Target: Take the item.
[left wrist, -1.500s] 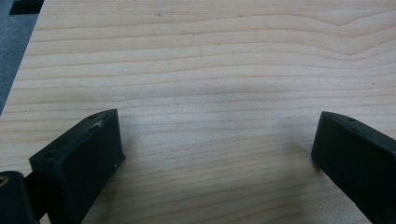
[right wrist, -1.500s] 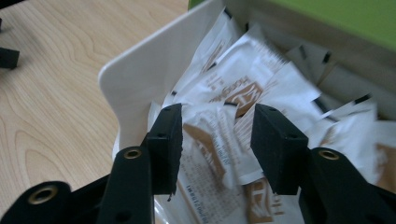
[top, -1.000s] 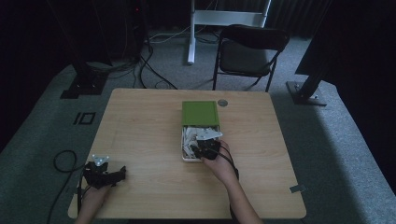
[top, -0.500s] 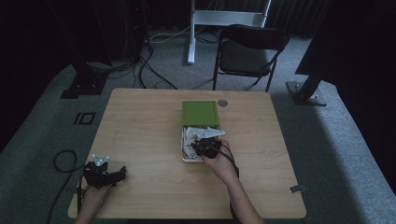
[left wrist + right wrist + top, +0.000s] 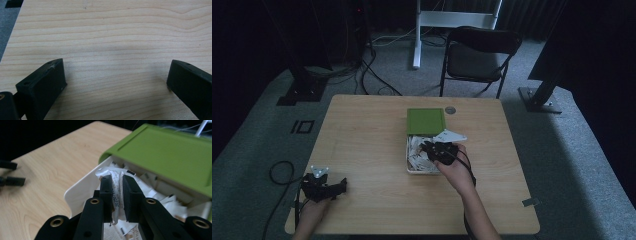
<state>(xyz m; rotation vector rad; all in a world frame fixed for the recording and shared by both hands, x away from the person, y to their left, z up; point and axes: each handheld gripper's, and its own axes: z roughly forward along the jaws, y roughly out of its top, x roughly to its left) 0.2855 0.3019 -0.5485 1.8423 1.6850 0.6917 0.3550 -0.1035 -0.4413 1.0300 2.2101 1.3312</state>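
A white box (image 5: 422, 170) with a green lid (image 5: 426, 121) slid back over its far half sits mid-table, full of printed paper slips (image 5: 416, 150). My right gripper (image 5: 430, 148) hangs over the open part of the box. In the right gripper view its jaws are shut on a crumpled white paper slip (image 5: 117, 192), held above the white box (image 5: 80, 192) beside the green lid (image 5: 170, 152). My left gripper (image 5: 343, 184) rests near the table's front-left corner. Its jaws stand wide apart over bare wood, with one black fingertip (image 5: 45, 82) at the left of its view.
A folding chair (image 5: 477, 55) stands beyond the table's far edge. A small round disc (image 5: 450, 109) lies on the table beside the lid. Cables (image 5: 277, 172) trail on the carpet to the left. Light wood tabletop (image 5: 362, 135) spreads around the box.
My right gripper has shifted slightly toward the box's left side with the slip in it. The left gripper has stayed put.
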